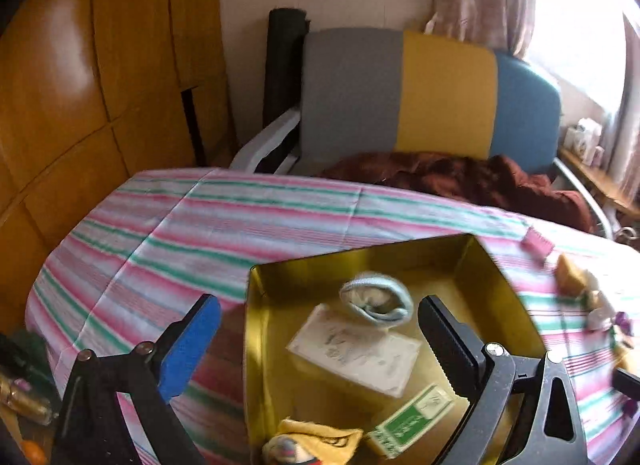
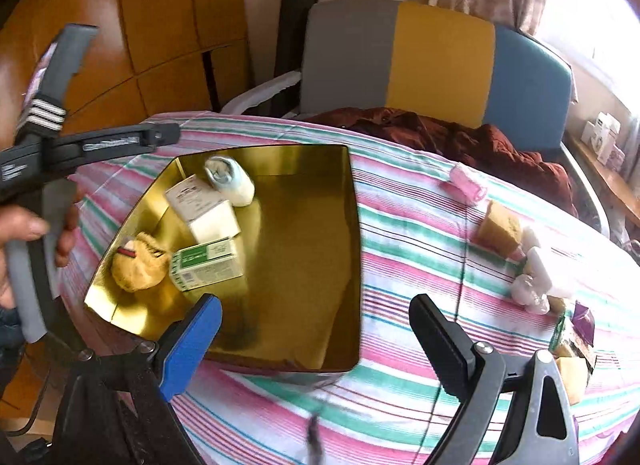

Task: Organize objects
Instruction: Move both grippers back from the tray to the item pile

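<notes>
The gold tin [image 2: 312, 249] on the striped tabletop [image 2: 420, 265] already holds four things — a rolled pale-blue sock [image 2: 230, 181], a white carton [image 2: 204, 207], a green-and-white carton [image 2: 208, 263] and a yellow sock [image 2: 140, 267]. By my reading the job is partly done: a pink roll [image 2: 468, 185], a tan block [image 2: 500, 231] and small white pieces [image 2: 534, 283] wait outside, to the right. Left hand-held gripper [image 1: 320, 339] and right hand-held gripper [image 2: 316, 339] both hang spread and empty.

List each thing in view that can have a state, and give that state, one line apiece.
Tin: open, partly filled.
Green box: closed, in tin.
White box: closed, in tin.
Pink roll: on cloth, outside tin.
Left gripper: open, empty.
Right gripper: open, empty.
</notes>
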`<state>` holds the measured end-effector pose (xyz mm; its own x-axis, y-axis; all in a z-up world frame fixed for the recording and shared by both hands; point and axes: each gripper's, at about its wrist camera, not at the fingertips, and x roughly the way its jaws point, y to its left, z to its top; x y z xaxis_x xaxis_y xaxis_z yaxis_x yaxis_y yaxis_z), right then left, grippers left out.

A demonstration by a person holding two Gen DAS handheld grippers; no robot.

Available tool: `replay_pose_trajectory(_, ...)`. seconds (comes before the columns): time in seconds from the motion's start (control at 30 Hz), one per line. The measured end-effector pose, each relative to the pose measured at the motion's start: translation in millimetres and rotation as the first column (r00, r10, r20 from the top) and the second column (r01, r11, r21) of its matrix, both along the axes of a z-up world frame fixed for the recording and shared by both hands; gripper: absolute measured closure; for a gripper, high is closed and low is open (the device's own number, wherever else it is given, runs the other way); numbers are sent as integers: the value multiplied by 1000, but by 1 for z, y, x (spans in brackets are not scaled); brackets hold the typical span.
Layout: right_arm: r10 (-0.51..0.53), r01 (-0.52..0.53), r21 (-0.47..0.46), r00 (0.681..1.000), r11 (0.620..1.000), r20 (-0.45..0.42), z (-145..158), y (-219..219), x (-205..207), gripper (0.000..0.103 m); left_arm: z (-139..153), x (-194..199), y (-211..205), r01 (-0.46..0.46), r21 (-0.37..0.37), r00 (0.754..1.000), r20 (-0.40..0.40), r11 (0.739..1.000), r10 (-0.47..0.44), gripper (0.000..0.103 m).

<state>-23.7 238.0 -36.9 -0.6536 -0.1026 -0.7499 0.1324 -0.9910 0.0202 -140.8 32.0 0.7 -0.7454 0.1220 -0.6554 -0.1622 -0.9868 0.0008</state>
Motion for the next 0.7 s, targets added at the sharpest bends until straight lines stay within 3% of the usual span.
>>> replay_pose_trajectory(0.4,-110,109,20,993,994,35,-10,63,-9,6,6,13,60,210,-33,978,7,977,-210,3)
replay_pose_trajectory(0.7,-211,207,84,977,975,41,-4,140,-28,6,4,5,125,372,-35,927,60,927,-370,3)
